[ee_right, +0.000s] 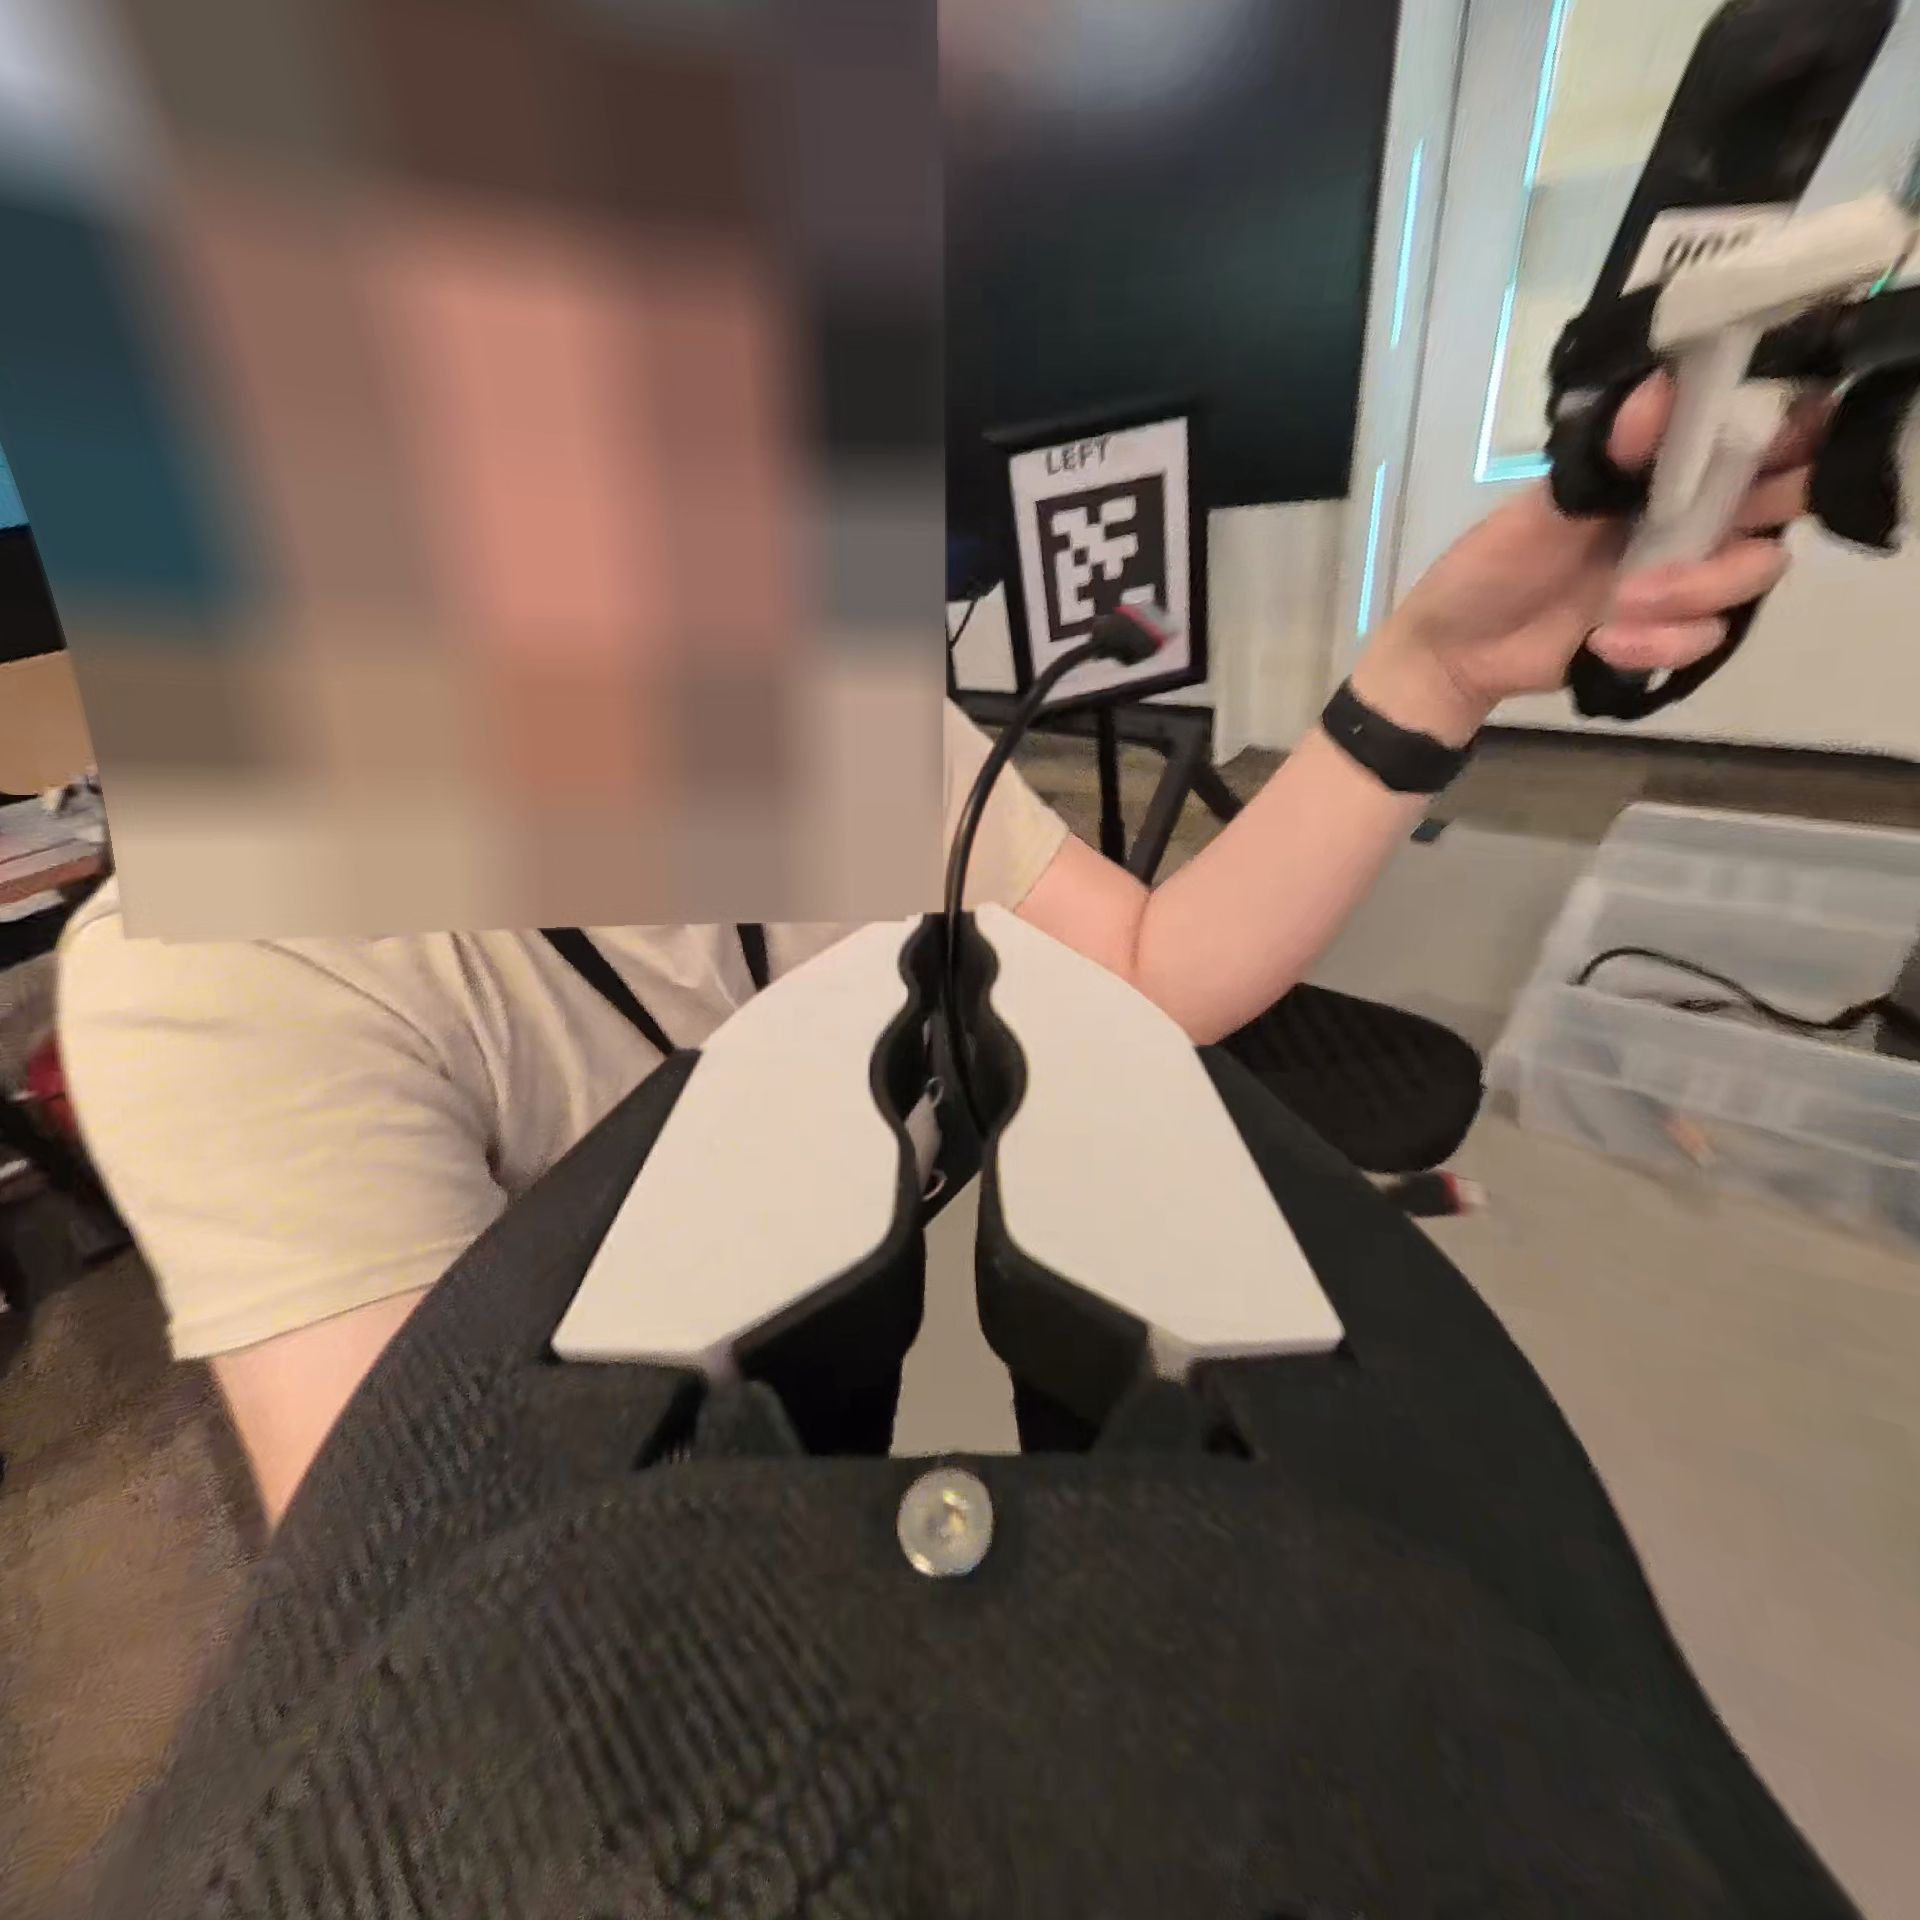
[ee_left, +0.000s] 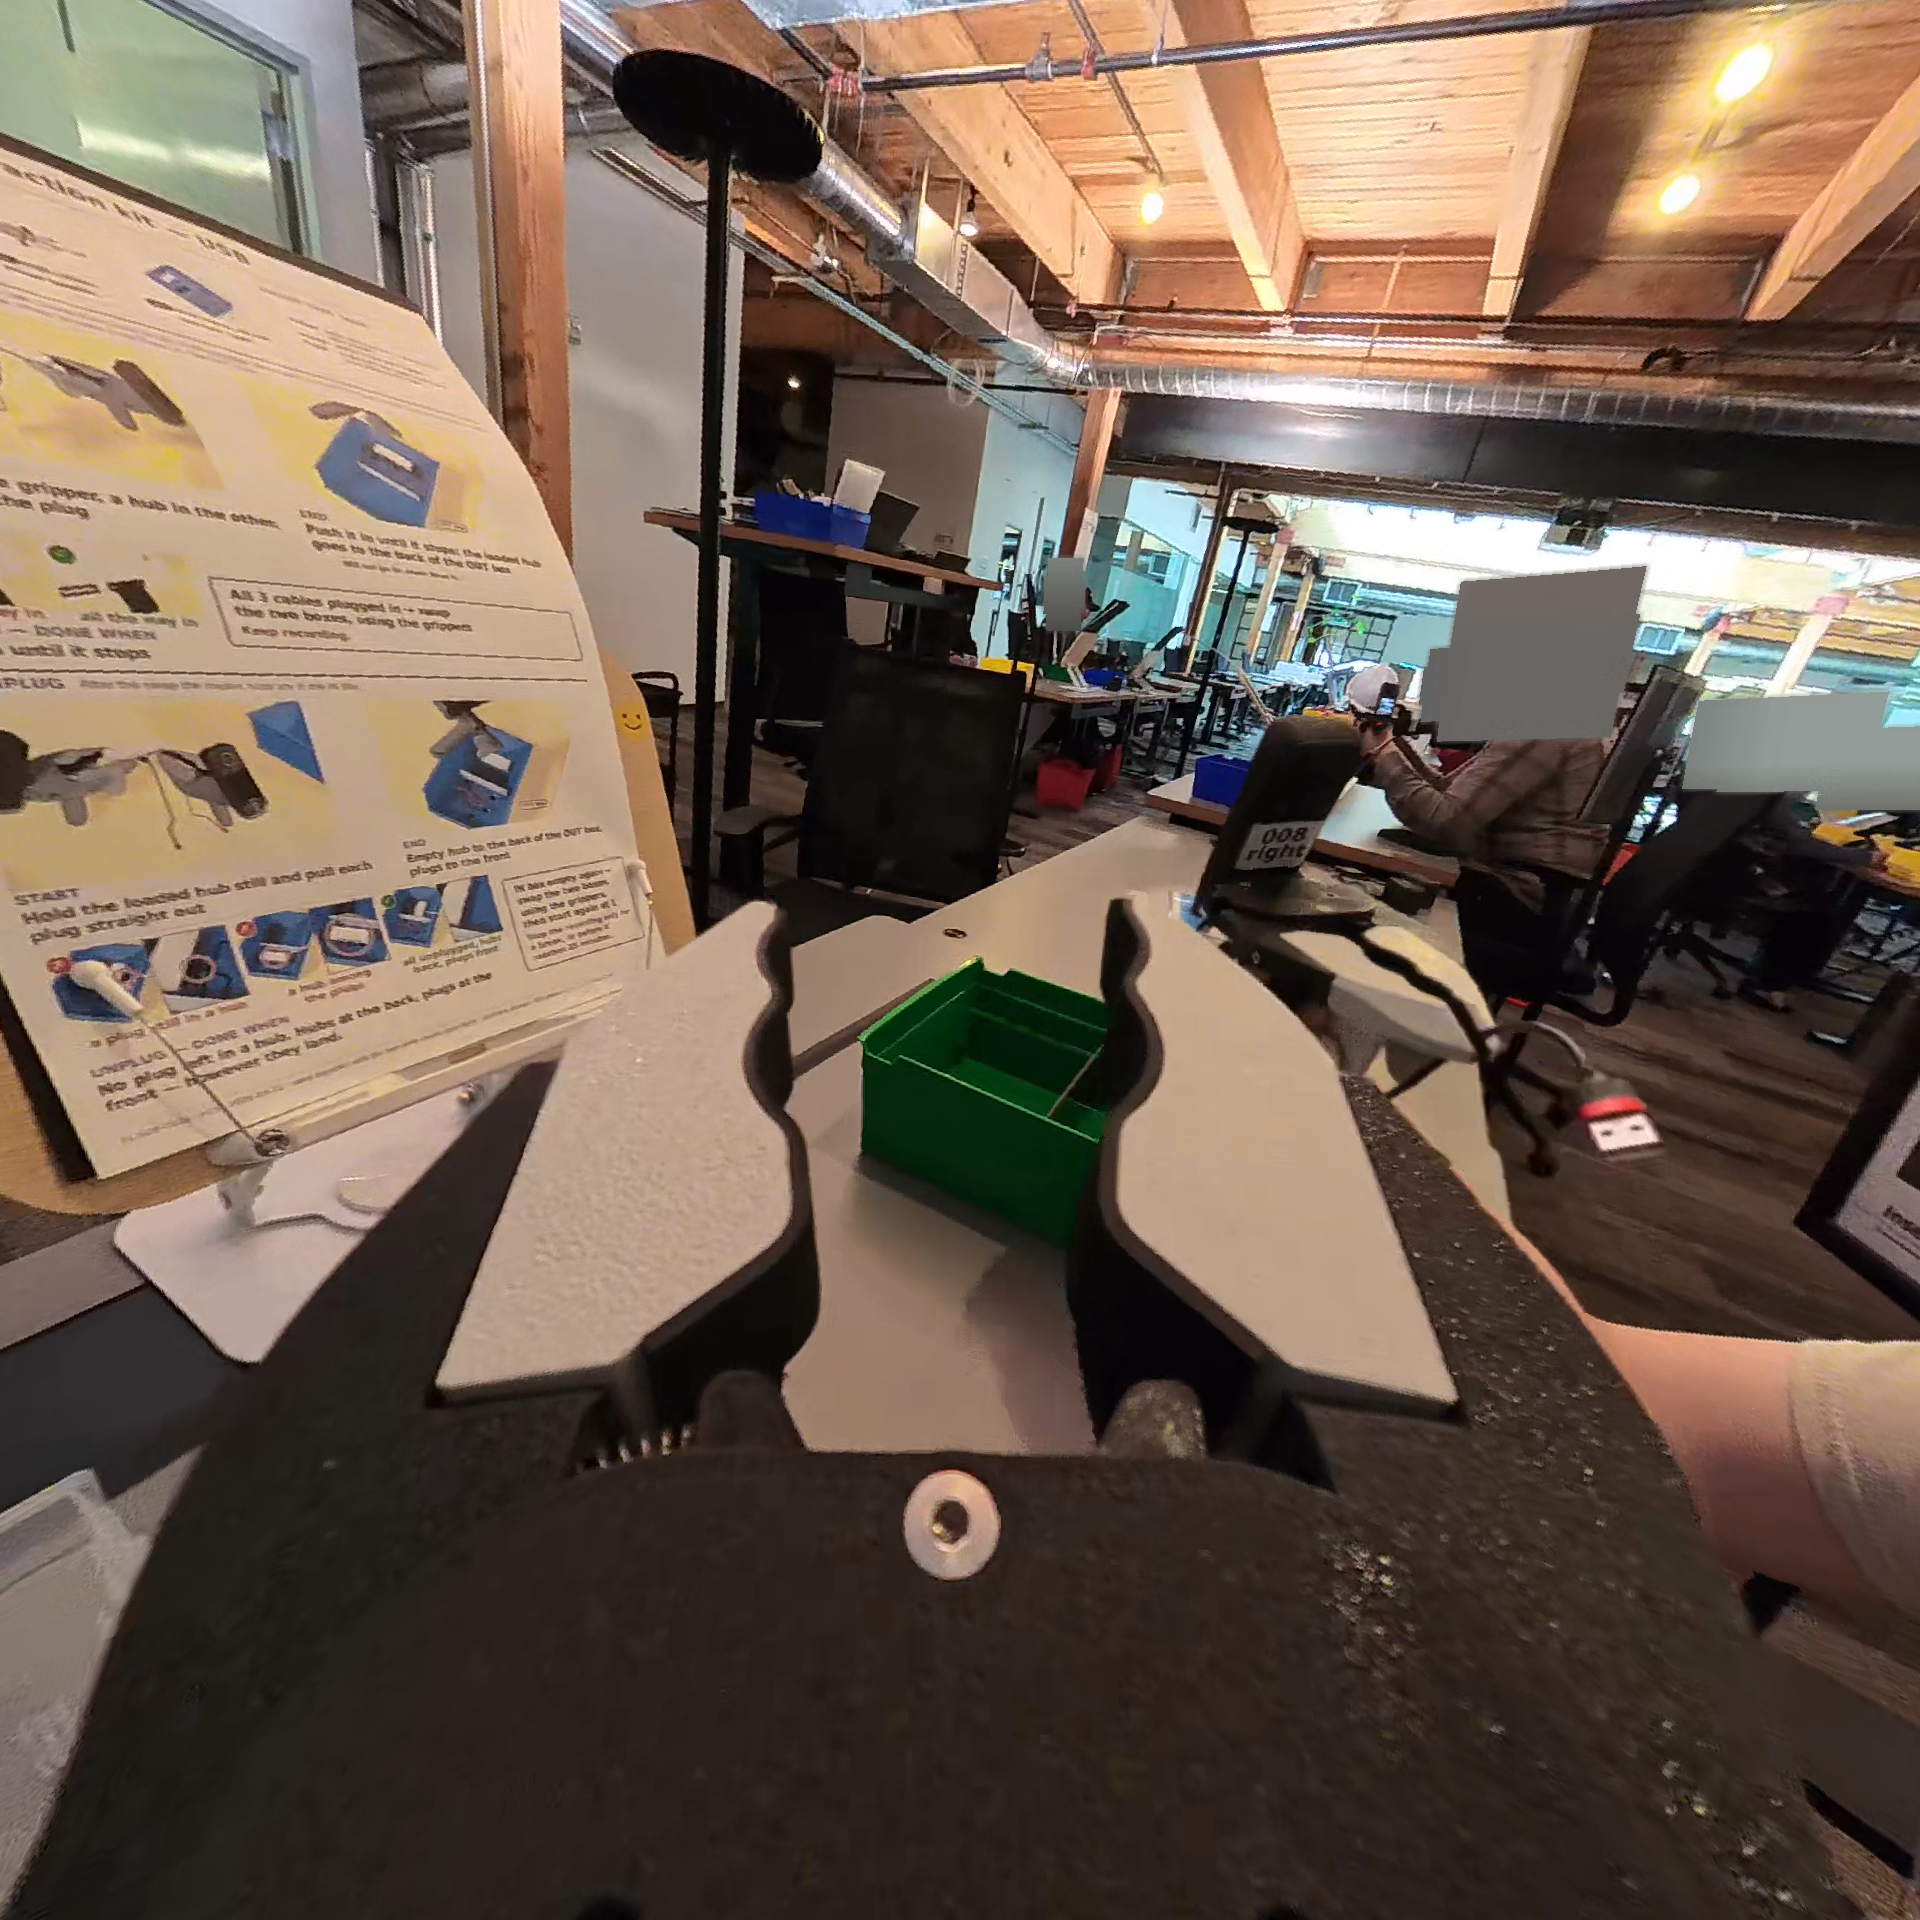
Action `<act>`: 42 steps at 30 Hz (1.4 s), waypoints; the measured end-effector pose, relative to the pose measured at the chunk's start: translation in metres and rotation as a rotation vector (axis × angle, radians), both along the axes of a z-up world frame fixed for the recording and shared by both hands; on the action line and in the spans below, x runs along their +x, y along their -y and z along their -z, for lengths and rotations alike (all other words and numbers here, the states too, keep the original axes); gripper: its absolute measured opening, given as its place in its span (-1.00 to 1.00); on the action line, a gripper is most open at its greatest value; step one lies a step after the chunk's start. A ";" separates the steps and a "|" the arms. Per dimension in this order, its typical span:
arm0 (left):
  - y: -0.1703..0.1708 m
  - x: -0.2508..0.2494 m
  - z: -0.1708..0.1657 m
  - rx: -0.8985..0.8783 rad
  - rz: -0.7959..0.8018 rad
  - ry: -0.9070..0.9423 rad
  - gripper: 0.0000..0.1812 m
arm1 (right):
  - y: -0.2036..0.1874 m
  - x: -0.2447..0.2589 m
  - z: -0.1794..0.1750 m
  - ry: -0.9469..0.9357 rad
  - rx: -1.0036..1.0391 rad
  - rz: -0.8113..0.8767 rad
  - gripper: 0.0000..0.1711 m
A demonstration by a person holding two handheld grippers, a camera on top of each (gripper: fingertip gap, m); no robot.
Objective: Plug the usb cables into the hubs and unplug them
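Right wrist view shows the right gripper (ee_right: 948,940) pinched on a black usb cable (ee_right: 971,790), limp and light; better gripped at its stiff red plug (ee_right: 1127,636). Left gripper (ee_left: 940,935) gapes empty over the green box (ee_left: 966,1122).

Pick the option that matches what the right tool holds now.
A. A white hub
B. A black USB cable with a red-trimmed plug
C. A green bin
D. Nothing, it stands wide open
B: in the right wrist view the right tool is closed on a black USB cable that arcs up from between its fingers to a red-trimmed plug, while the green bin sits on the table in front of the open left tool.
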State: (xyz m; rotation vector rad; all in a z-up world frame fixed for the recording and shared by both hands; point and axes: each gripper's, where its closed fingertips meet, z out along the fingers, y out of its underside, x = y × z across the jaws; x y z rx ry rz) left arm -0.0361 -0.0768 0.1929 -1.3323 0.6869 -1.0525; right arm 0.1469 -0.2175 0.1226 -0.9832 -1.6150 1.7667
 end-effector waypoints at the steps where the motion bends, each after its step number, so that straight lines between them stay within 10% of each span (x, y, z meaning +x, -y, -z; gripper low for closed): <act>1: 0.000 0.003 0.001 -0.009 0.011 -0.001 -0.37 | -0.005 0.003 -0.003 -0.024 0.003 0.039 -0.95; 9: 0.006 0.018 0.006 -0.014 0.070 -0.047 -0.36 | -0.084 0.004 -0.048 -0.112 -0.284 0.483 -0.95; 21: 0.016 0.010 -0.006 0.005 0.093 0.006 -0.36 | -0.103 -0.052 -0.232 -0.045 -0.173 0.557 -0.95; 29: 0.020 0.001 -0.009 0.023 0.070 0.008 -0.34 | -0.144 -0.058 -0.190 0.036 -0.299 0.624 -0.95; 42: 0.023 0.053 0.003 -0.117 0.248 0.023 -0.34 | -0.043 -0.019 -0.075 -0.395 0.290 0.531 -0.95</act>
